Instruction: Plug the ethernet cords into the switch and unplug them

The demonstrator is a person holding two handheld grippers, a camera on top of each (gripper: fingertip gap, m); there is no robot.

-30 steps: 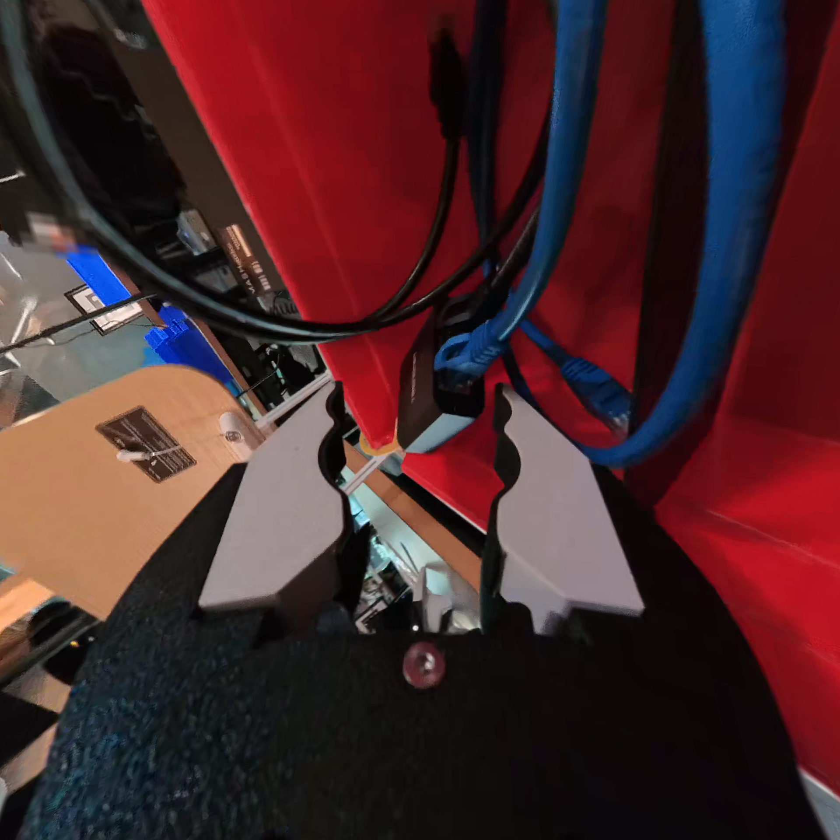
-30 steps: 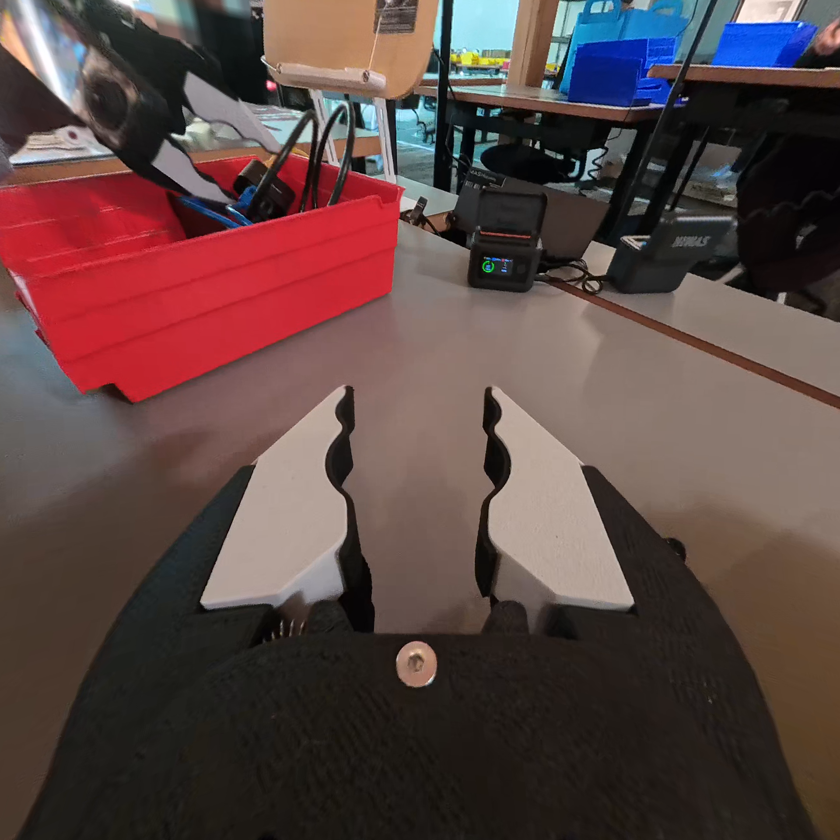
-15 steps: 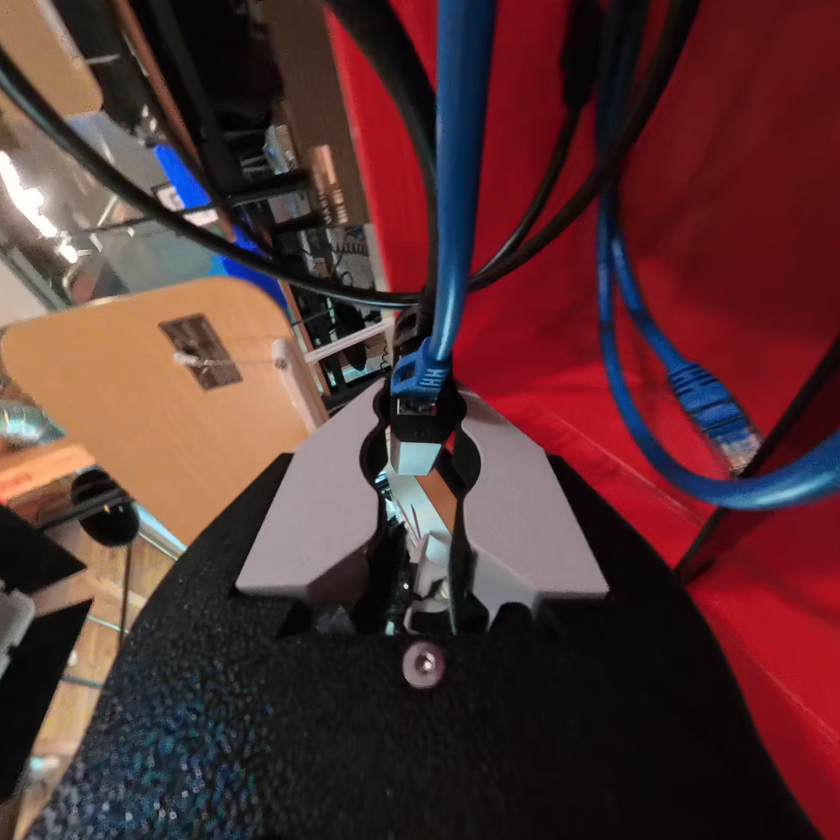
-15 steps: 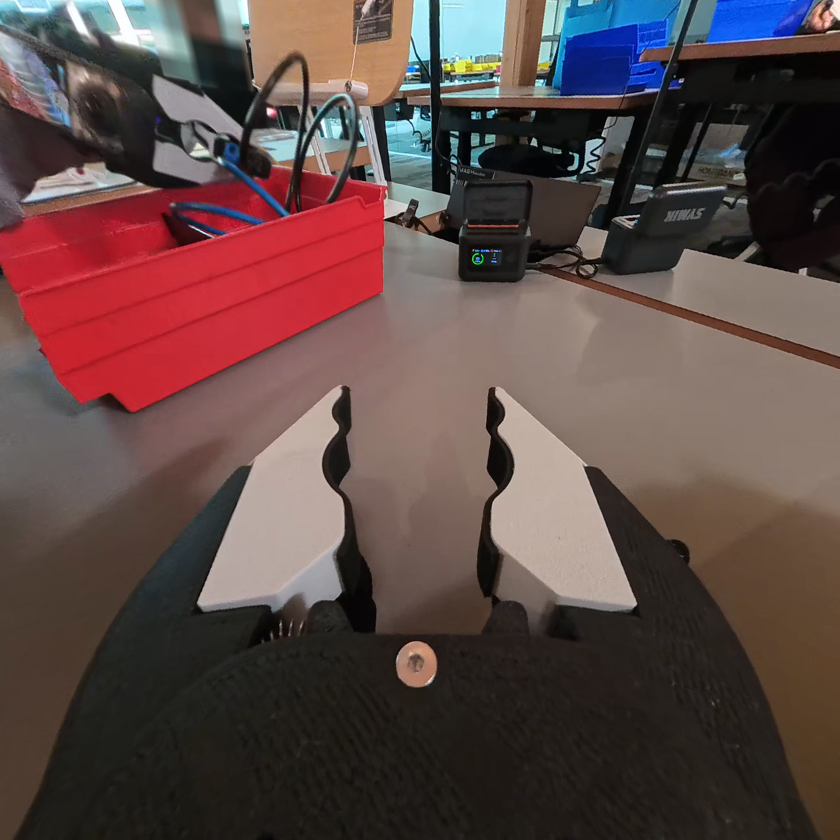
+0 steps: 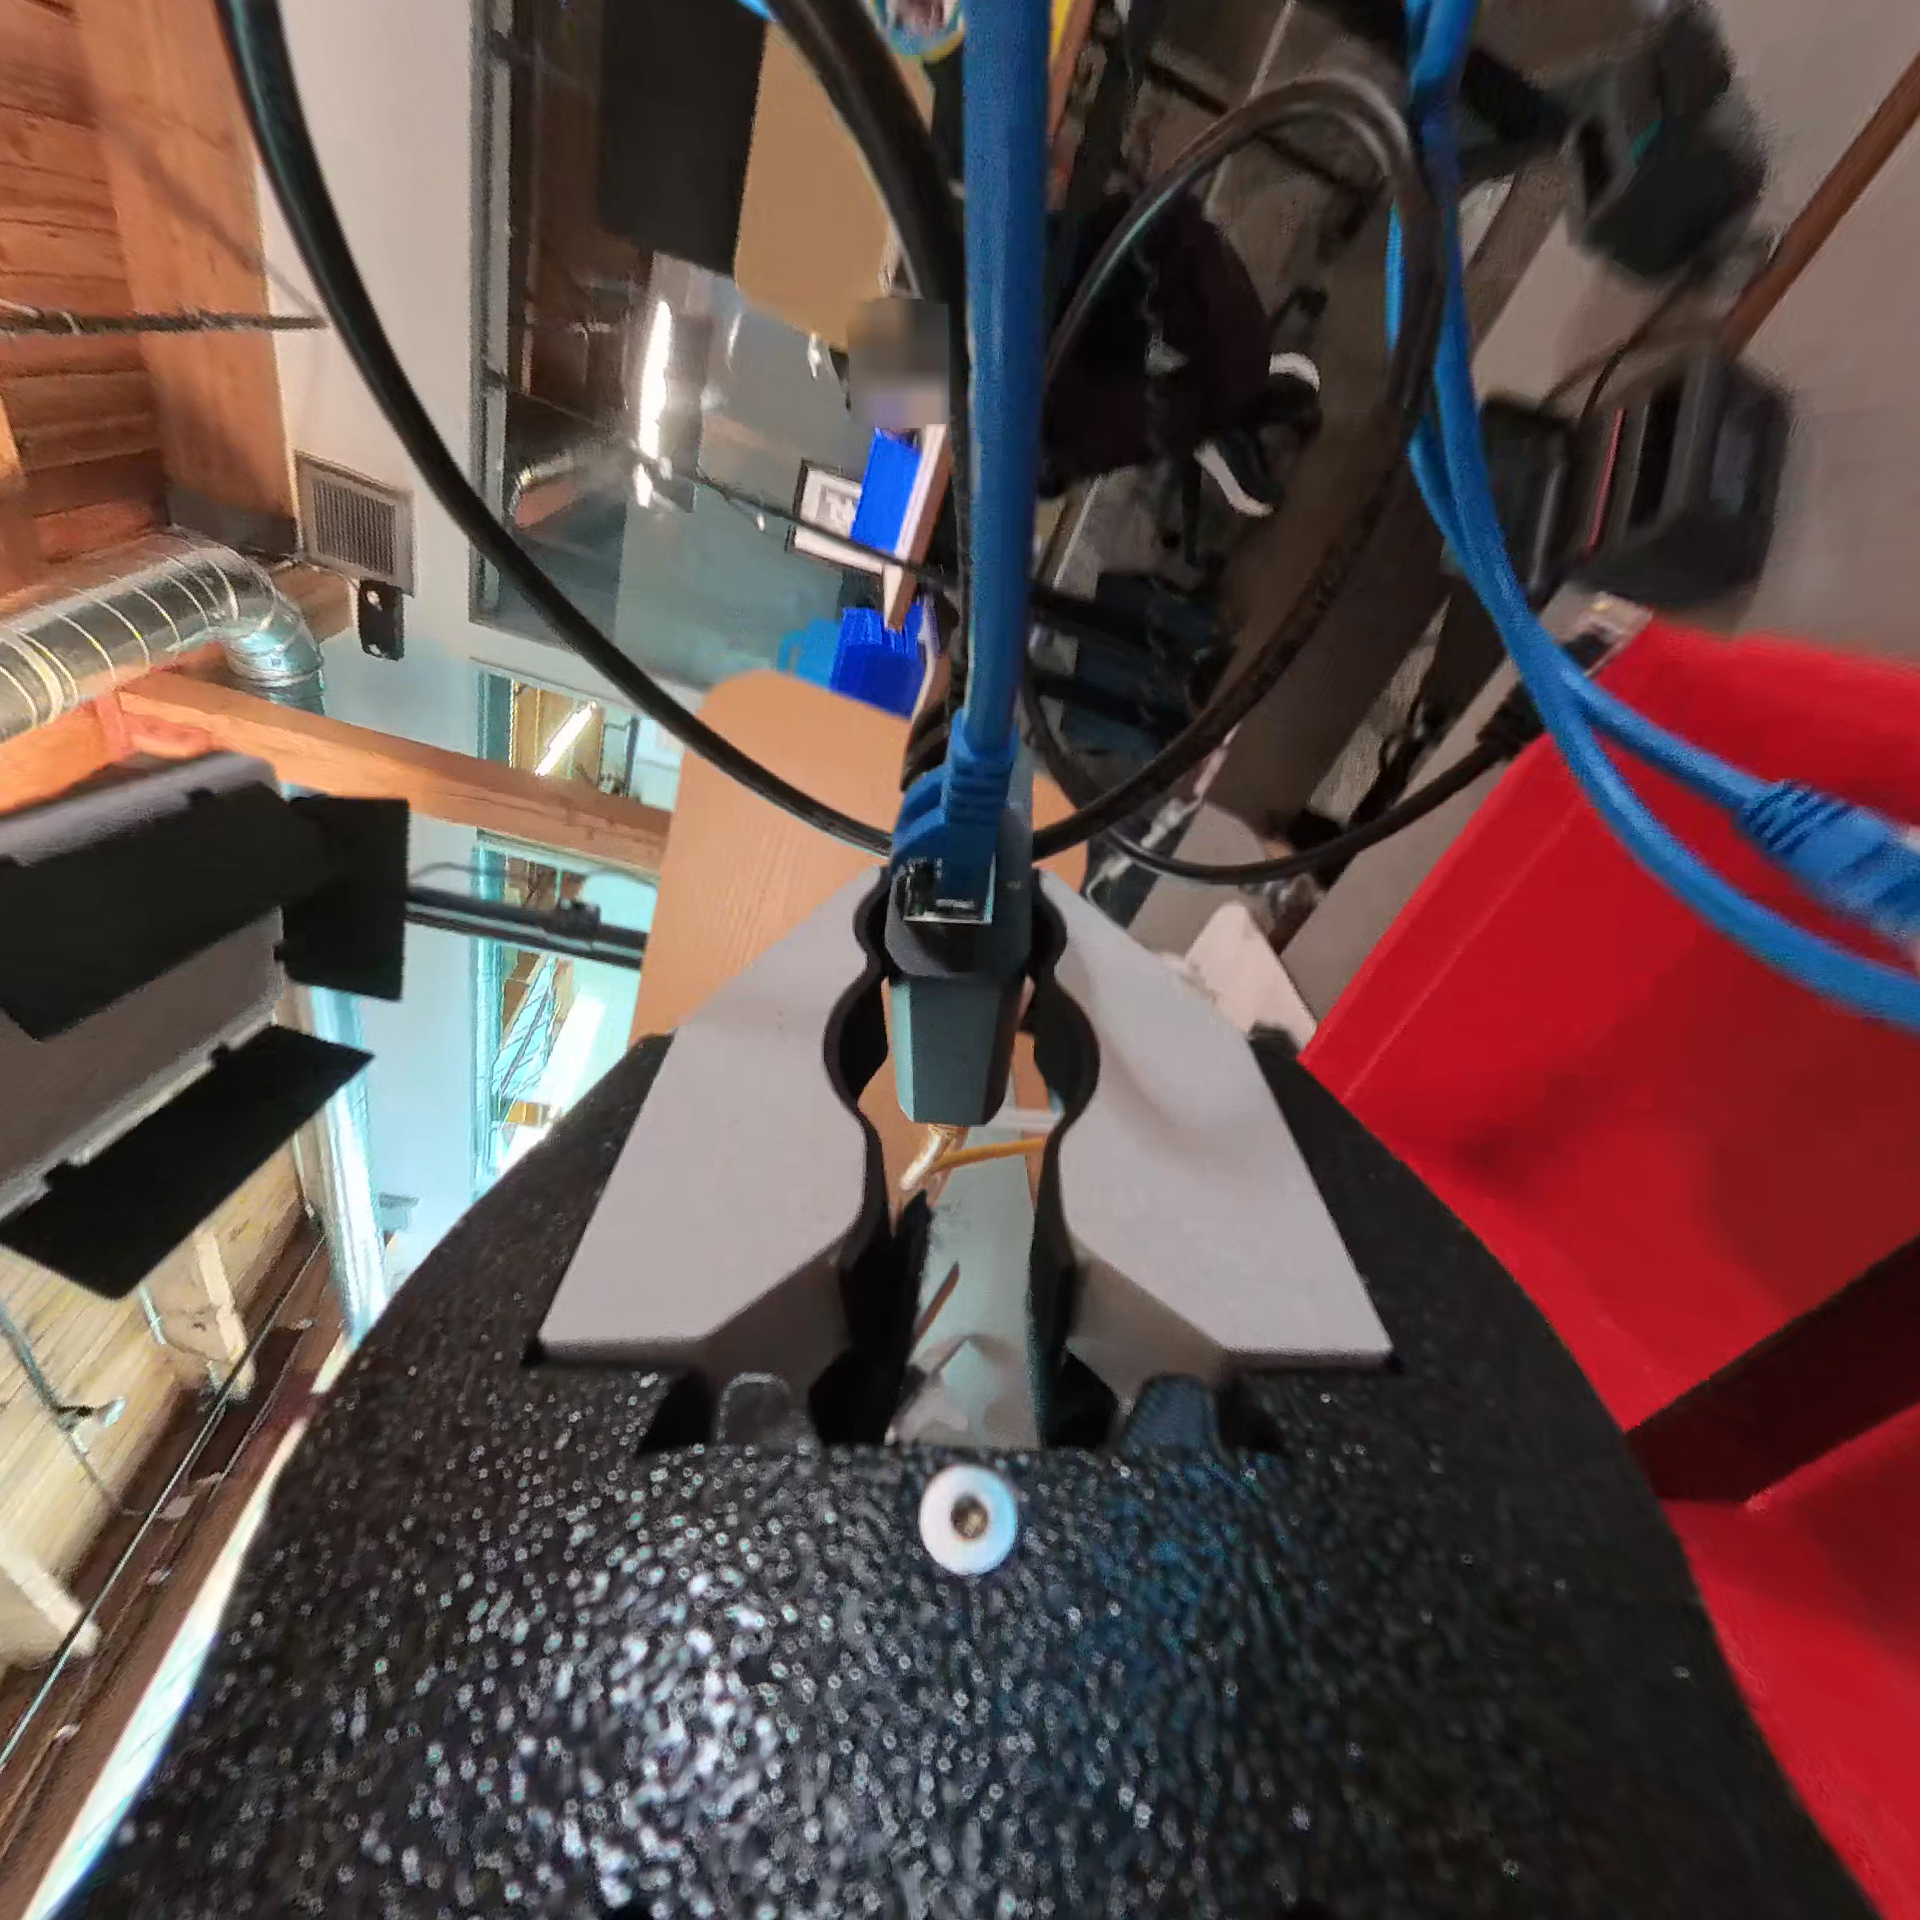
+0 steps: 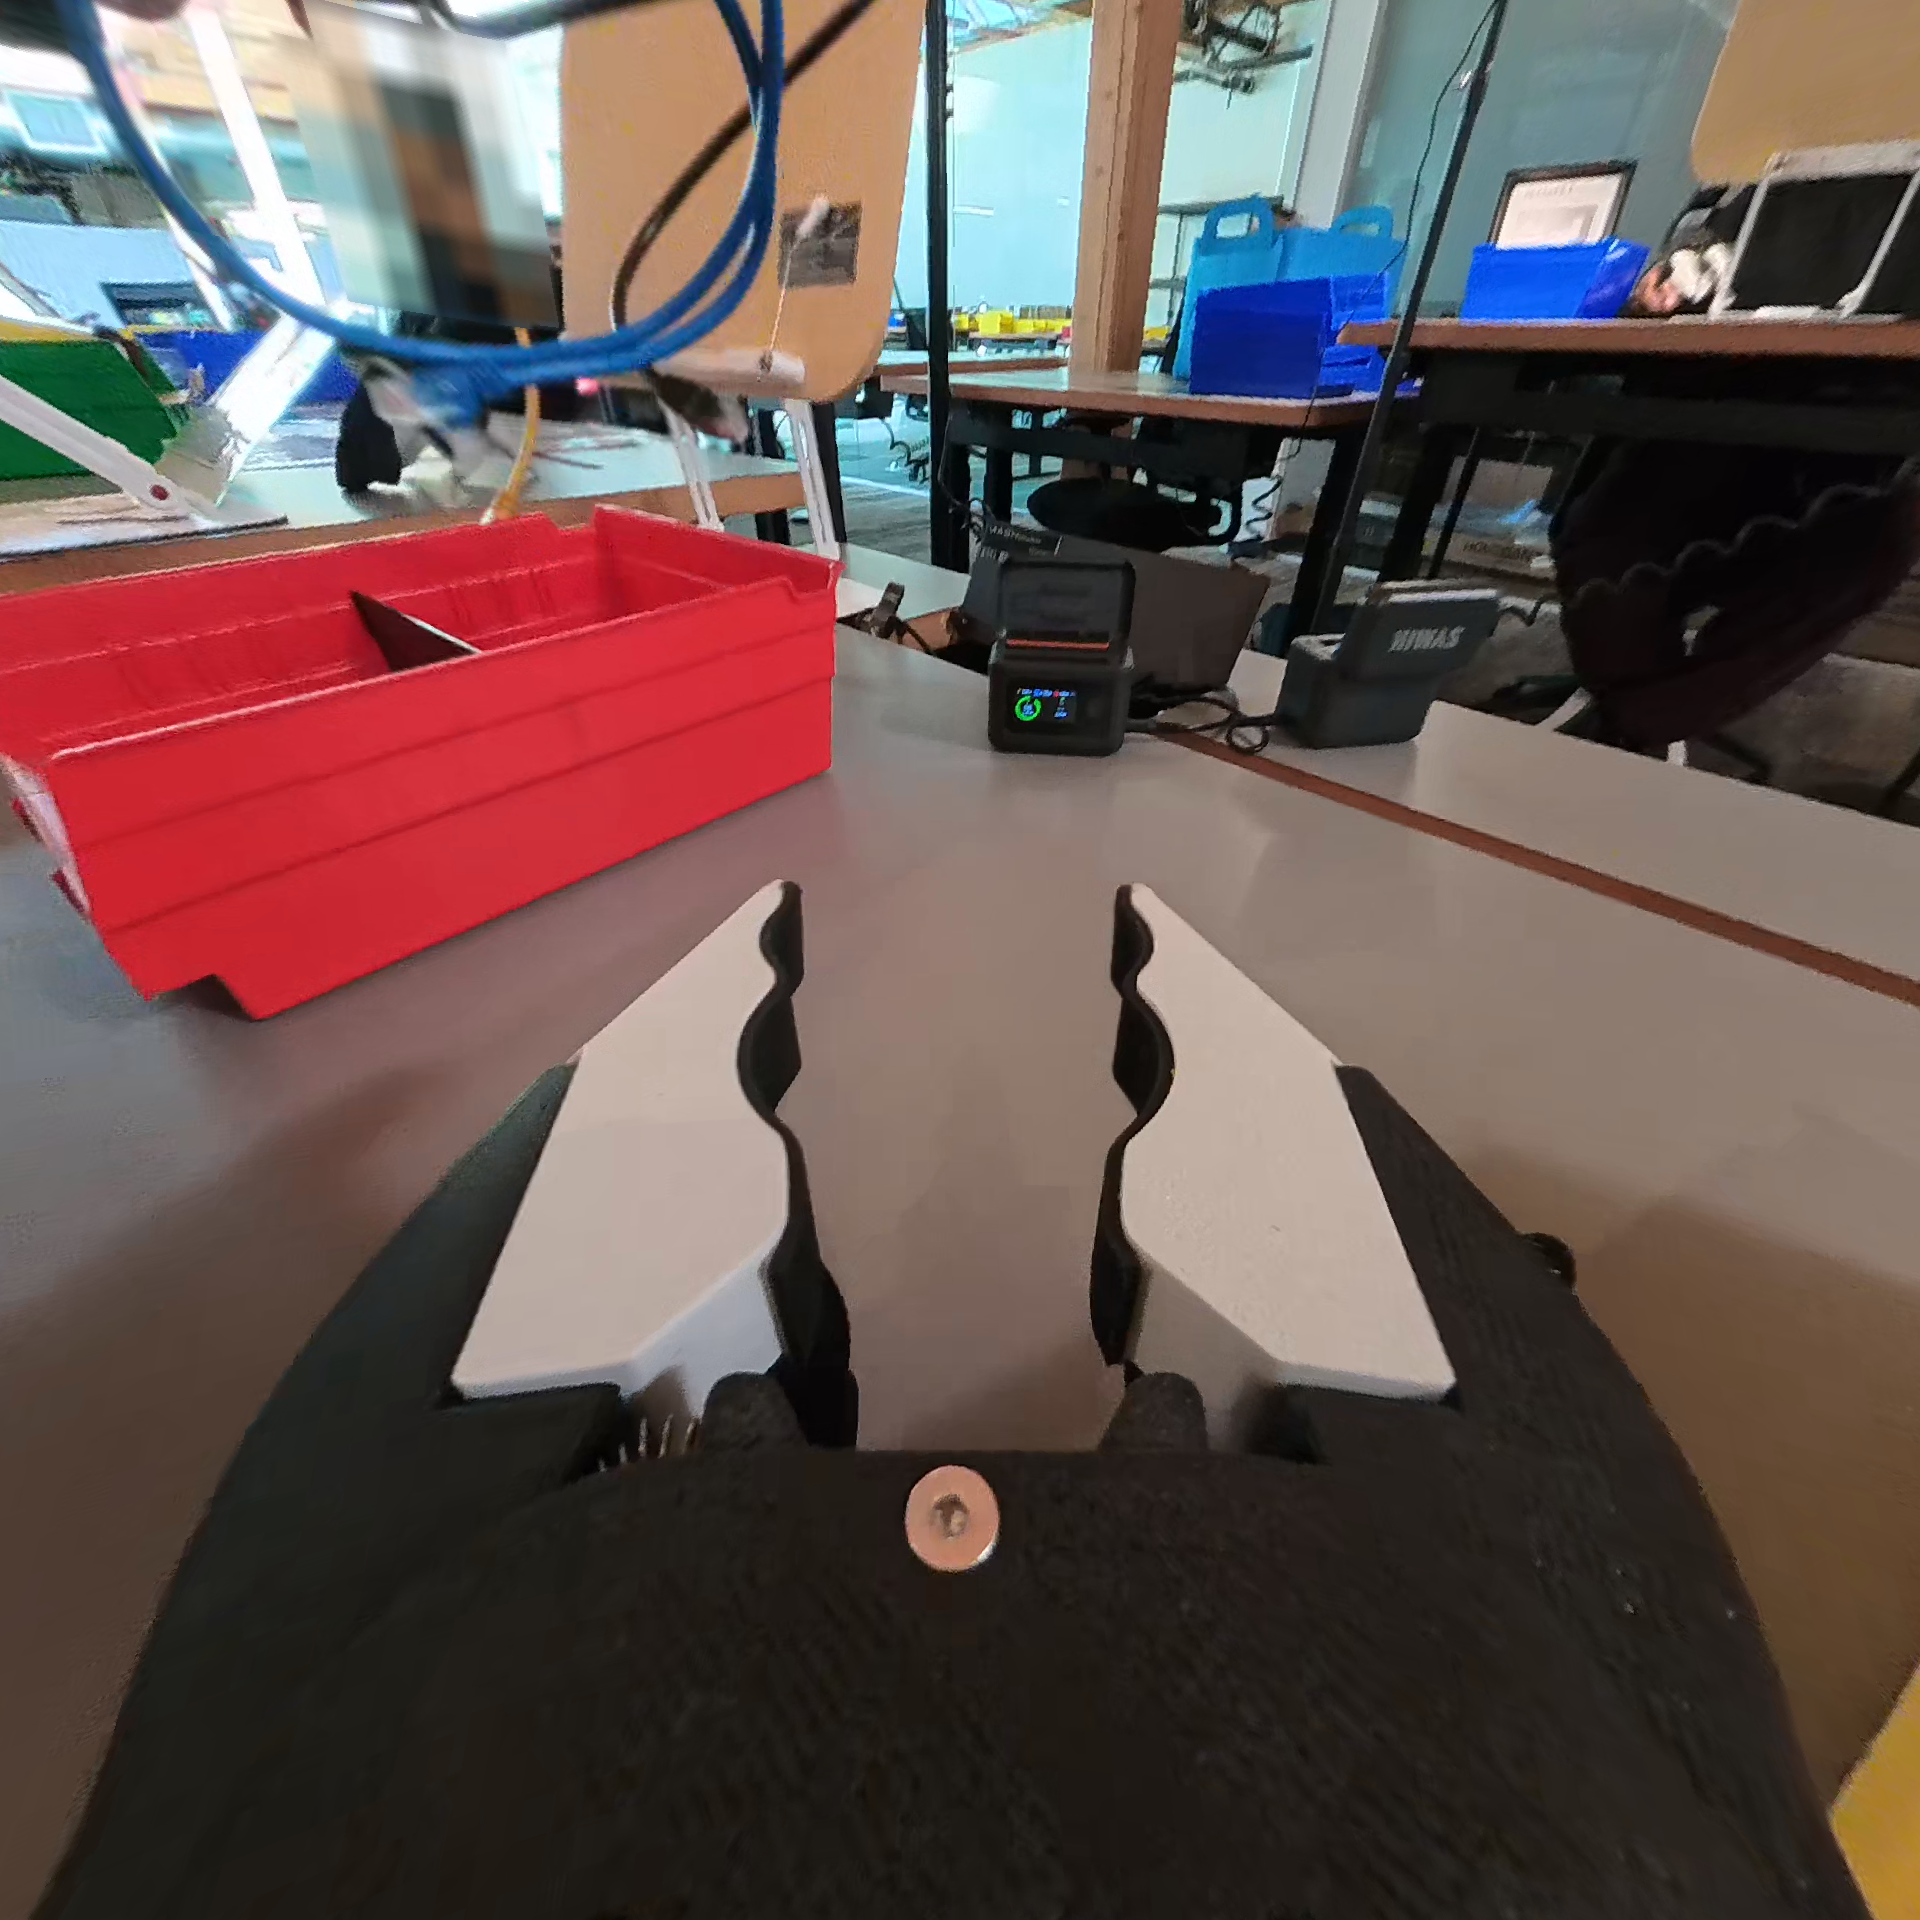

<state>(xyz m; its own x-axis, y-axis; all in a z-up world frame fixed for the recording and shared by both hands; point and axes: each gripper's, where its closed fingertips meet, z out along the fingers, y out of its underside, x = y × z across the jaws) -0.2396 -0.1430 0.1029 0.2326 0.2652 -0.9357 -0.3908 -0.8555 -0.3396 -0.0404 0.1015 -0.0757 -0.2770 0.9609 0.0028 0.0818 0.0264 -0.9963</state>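
My left gripper is shut on a small dark grey switch and holds it in the air above the red bin. A blue ethernet cord is plugged into its top end. Black cables and a second blue cord with a loose plug hang from it. In the right wrist view the blue cords dangle blurred above the red bin. My right gripper is open and empty, low over the grey table.
The red bin has a black divider inside. A small black device with a lit screen and a grey charger stand at the table's far edge. A wooden chair back, desks and blue bins lie beyond. Spacing between my two grippers at the tips: around 35 centimeters.
My left gripper closed on the switch inside the red bin and lifted it up and out, the cords trailing. The bin now shows no cords. My right gripper stayed open and almost still.
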